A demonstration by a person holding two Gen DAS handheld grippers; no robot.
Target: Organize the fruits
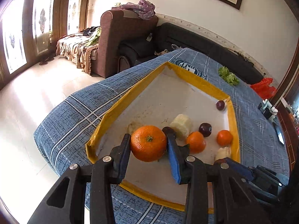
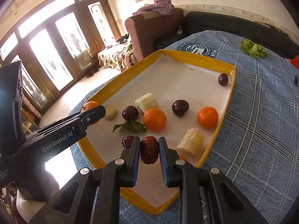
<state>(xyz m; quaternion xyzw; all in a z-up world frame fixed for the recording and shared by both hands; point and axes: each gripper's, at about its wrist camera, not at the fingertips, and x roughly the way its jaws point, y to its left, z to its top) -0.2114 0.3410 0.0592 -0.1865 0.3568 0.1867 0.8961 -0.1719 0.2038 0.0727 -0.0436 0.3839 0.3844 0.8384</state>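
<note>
A white tray with a yellow rim (image 1: 104, 123) (image 2: 188, 57) lies on the blue plaid cloth. My left gripper (image 1: 148, 145) is shut on a large orange (image 1: 148, 142) and holds it over the tray's left part; it shows in the right wrist view (image 2: 89, 115) too. My right gripper (image 2: 149, 149) is shut on a wrinkled red date (image 2: 149, 150) over the tray's near end. In the tray lie two small oranges (image 2: 154, 119) (image 2: 207, 117), dark plums (image 2: 180, 107) (image 2: 130, 113) (image 2: 223, 79), banana pieces (image 2: 146, 101) (image 2: 190, 144) and a leaf sprig (image 2: 130, 127).
A piece of green lettuce (image 2: 253, 49) lies on the cloth beyond the tray. A brown sofa (image 1: 119, 37) and a dark sofa (image 1: 205, 44) stand behind the table. A red bag (image 1: 264, 87) sits at the far right edge.
</note>
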